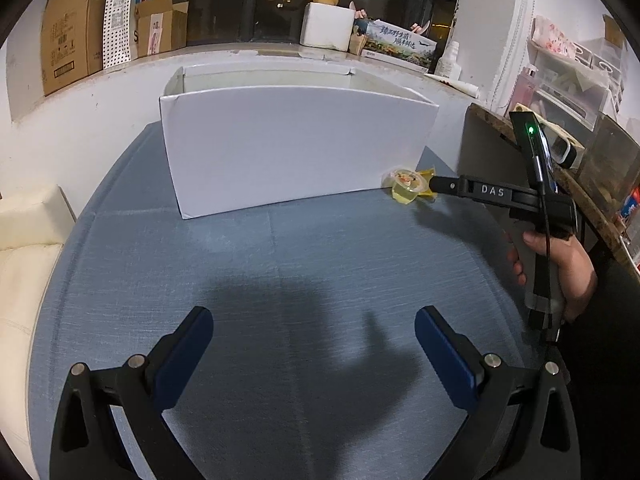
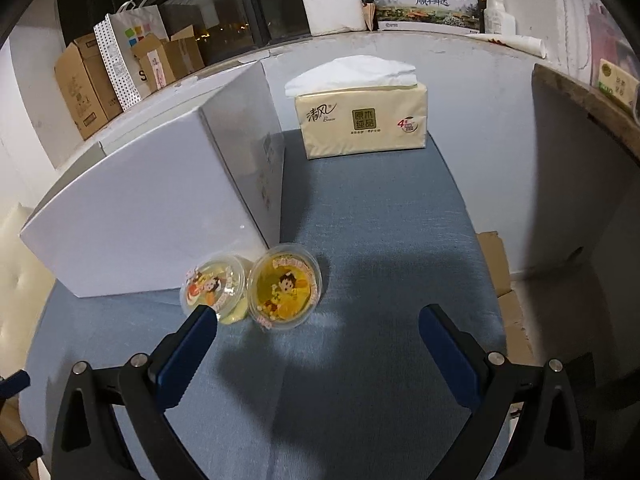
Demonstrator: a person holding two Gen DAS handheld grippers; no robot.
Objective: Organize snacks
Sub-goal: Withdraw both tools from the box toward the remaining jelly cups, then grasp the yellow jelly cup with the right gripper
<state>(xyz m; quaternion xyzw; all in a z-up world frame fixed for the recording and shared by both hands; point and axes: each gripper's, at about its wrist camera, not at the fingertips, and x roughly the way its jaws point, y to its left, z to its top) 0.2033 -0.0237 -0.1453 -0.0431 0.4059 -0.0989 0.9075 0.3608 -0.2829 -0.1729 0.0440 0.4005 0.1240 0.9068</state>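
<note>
Our right gripper [image 2: 318, 334], fingers spread and empty, has the two jelly cups [image 2: 250, 286] at eleven o'clock by the white box [image 2: 152, 208]; our left gripper [image 1: 314, 334] gapes farther back.

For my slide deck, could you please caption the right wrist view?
Open right gripper approaches two jelly cups beside a white box on the blue tabletop.
</note>
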